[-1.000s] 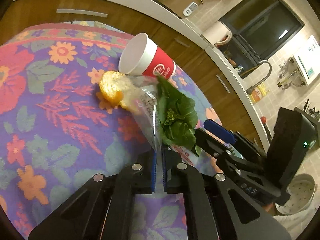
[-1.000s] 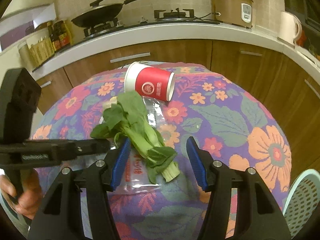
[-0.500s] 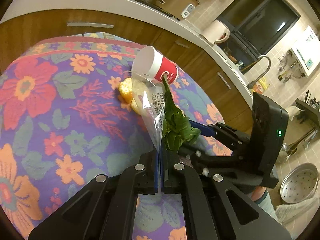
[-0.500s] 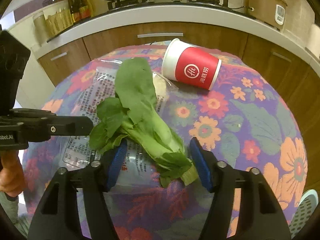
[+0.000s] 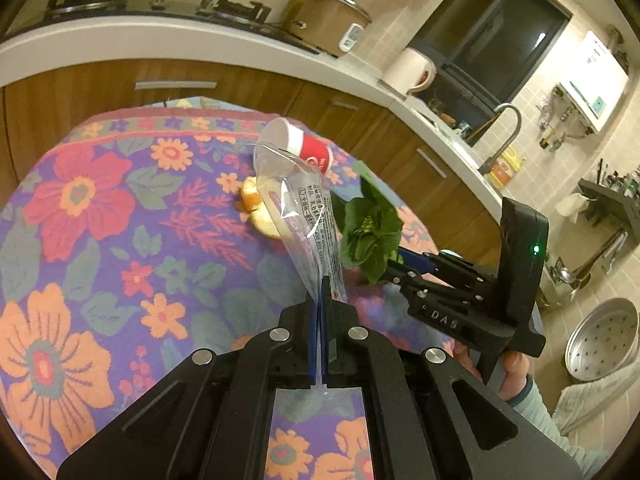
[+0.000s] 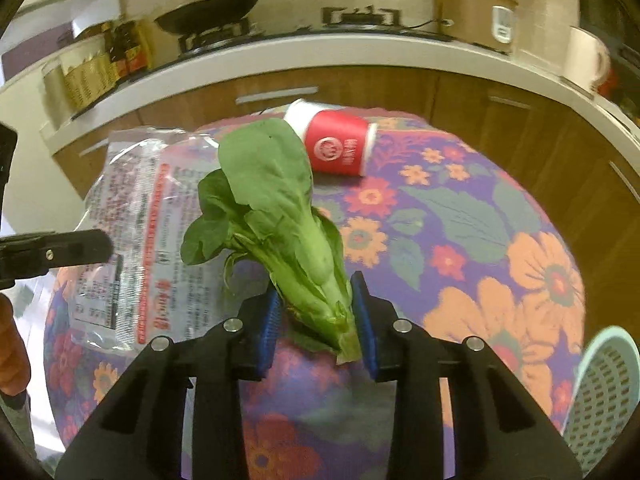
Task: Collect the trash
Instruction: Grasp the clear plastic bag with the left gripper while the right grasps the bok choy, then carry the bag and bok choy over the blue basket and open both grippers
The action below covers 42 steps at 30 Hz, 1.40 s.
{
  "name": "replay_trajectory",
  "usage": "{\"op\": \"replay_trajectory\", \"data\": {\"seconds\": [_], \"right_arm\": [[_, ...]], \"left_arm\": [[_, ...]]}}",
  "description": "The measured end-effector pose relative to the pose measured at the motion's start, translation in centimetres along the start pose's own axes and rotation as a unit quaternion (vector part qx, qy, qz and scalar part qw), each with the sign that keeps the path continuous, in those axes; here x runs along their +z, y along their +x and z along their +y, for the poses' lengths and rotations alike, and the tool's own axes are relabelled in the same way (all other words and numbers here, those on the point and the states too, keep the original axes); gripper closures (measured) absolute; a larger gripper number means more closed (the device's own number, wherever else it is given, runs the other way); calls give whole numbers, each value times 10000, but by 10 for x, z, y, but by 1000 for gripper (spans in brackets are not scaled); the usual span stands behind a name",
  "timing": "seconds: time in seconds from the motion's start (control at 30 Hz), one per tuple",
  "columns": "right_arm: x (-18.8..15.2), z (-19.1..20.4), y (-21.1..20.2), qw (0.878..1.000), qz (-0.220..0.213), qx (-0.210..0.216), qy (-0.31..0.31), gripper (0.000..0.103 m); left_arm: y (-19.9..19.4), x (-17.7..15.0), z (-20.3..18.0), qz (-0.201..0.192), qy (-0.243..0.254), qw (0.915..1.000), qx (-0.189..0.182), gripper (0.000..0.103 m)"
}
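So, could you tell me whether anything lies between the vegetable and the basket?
Nothing visible does. The right gripper holds the vegetable above the table, and only bare tablecloth lies toward the basket.

Round bench under purple cloth printed with big red and orange flowers. Red paper cup lies on its side near far edge, white mouth toward cabinets. Orange peel rests on cloth just beside cup.
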State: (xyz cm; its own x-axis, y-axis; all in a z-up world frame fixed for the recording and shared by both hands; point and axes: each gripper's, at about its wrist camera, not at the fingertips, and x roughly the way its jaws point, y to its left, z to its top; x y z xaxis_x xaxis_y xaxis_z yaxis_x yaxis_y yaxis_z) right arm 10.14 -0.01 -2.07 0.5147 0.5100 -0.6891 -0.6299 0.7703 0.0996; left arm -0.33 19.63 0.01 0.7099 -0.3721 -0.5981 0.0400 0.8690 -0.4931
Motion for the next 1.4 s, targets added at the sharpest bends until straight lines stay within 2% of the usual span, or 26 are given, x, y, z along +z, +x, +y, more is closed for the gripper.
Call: {"op": "replay_trajectory", "data": {"seconds": [0.13,0.33,0.6,1.0,1.17,1.23,1.4], "right_arm": [[0,-15,-20,9994,-143,-156,256,73],[-6,-44,-57,9967,-418,-459,526,73],[-30,-100,-102,9882,-668,-930,1013,73],[-82,-194,-160,9674,-960,-1558,1748,73],[-108,-234,-172,9572,-954,-1735,2111,73],[-118,-246,-176,9536,-945,-1778,2239,73],[-143,-273,-184,9438,-886,-1966,2506,73]], "left_arm": [[-4,-2,-12,-85,107,9997,-221,103],[-3,2,-34,-203,201,9989,-362,103],[12,10,-73,-227,540,9969,-519,103],[83,25,-173,-56,1216,9889,-853,103],[118,20,-218,136,1528,9838,-931,103],[136,16,-238,219,1713,9815,-827,103],[171,5,-274,491,1953,9742,-1014,103]]}}
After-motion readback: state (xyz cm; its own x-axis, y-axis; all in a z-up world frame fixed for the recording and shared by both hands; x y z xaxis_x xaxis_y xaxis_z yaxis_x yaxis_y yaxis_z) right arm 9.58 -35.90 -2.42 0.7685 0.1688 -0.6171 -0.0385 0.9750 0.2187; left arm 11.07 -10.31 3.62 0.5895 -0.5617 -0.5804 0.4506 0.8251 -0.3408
